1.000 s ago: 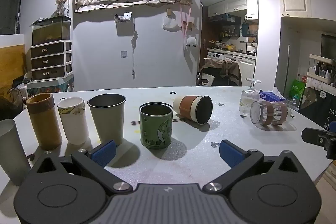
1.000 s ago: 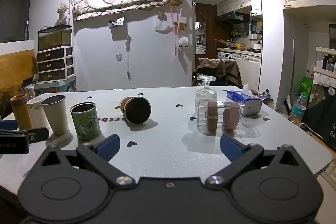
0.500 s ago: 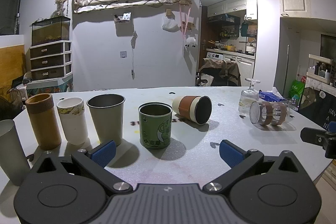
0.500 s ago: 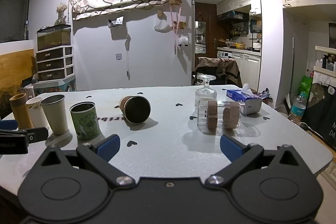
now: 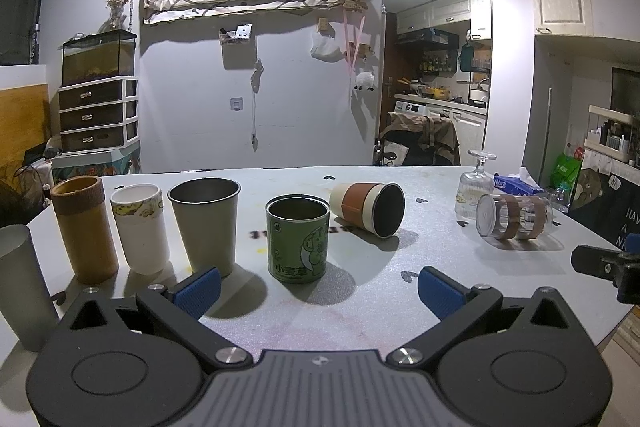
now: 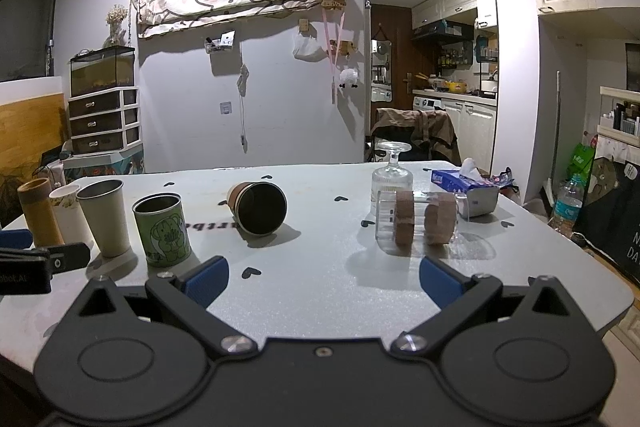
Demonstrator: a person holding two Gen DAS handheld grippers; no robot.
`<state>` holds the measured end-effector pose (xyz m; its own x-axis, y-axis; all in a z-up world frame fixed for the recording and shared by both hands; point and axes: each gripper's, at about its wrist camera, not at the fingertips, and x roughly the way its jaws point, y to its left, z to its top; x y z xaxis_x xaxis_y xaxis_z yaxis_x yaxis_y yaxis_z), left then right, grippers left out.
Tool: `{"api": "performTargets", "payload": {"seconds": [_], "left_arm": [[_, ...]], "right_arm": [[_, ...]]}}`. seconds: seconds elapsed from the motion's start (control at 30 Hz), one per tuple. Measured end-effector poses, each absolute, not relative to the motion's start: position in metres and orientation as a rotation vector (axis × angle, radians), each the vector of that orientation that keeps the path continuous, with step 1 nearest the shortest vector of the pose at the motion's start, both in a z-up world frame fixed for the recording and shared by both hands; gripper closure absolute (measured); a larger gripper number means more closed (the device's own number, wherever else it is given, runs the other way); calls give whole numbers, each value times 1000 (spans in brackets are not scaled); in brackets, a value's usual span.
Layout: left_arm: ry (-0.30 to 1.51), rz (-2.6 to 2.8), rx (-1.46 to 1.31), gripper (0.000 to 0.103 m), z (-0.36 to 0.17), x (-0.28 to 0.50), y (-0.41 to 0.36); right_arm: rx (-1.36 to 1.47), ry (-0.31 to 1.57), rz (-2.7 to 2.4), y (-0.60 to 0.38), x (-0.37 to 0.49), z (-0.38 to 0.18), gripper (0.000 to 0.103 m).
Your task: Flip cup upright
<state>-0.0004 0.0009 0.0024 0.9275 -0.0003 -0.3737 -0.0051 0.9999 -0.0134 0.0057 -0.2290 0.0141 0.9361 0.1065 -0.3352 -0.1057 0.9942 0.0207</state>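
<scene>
A cream cup with a brown sleeve (image 5: 370, 203) lies on its side on the white table (image 5: 420, 187), its dark mouth toward me; it also shows in the right wrist view (image 6: 258, 202). A clear glass with two brown bands (image 5: 514, 216) lies on its side further right, also in the right wrist view (image 6: 416, 223). My left gripper (image 5: 318, 287) is open and empty, low over the table in front of the green tin. My right gripper (image 6: 322, 281) is open and empty, between the two lying cups and nearer than both.
A row of upright cups stands at left: grey tumbler (image 5: 20, 283), brown cup (image 5: 84, 227), white cup (image 5: 140, 227), steel cup (image 5: 206, 223), green tin (image 5: 298, 239). An upturned wine glass (image 6: 392, 173) and a tissue box (image 6: 466, 187) sit at back right.
Both grippers have crept slightly forward; the cups look a little closer. Nothing on the table has moved.
</scene>
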Motion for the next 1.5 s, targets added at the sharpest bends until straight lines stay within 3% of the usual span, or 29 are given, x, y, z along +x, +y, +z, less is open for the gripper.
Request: {"api": "performTargets", "payload": {"seconds": [1.5], "left_arm": [[380,1,-15,0,3,-3,0]], "right_arm": [[4,342,110,-231,4,13,0]]}}
